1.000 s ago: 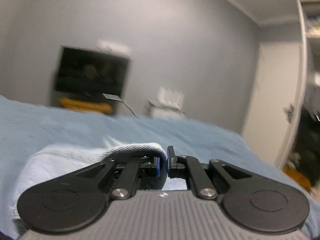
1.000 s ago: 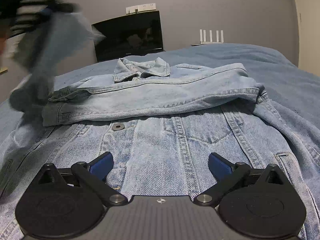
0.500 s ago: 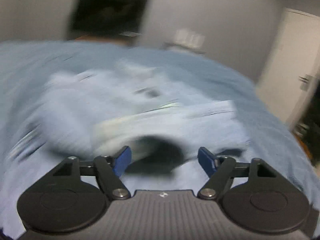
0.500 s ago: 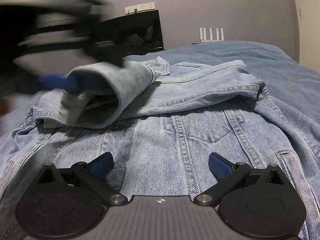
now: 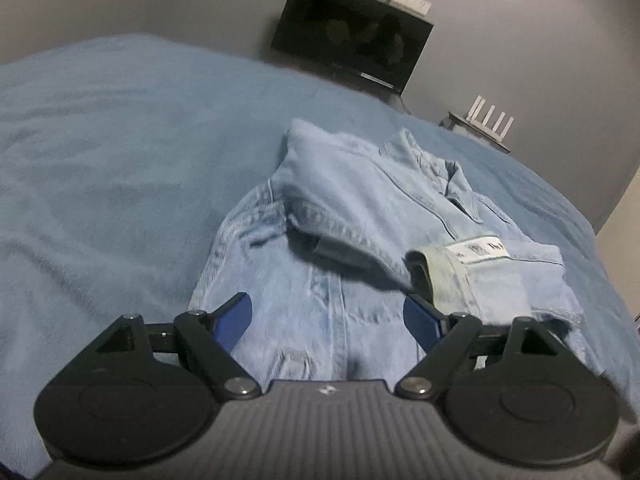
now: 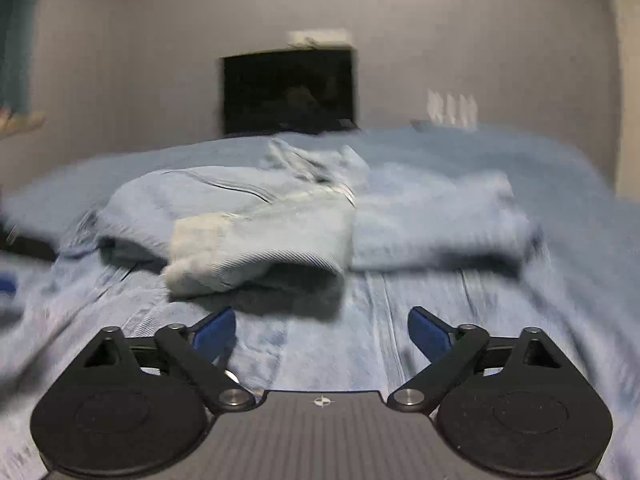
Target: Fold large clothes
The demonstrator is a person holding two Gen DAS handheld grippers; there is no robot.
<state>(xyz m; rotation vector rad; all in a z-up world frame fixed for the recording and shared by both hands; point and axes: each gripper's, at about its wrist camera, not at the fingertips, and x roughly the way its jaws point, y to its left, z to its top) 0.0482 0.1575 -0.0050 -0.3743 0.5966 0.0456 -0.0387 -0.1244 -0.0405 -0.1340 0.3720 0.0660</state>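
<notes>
Denim jacket [image 5: 360, 248] lies on the blue bedspread [image 5: 120, 160], both sleeves folded across its front. Left gripper [image 5: 327, 317] has just been opening, right gripper [image 6: 321, 332] closing slightly; both stand wide apart over the fabric, nothing clamped.
</notes>
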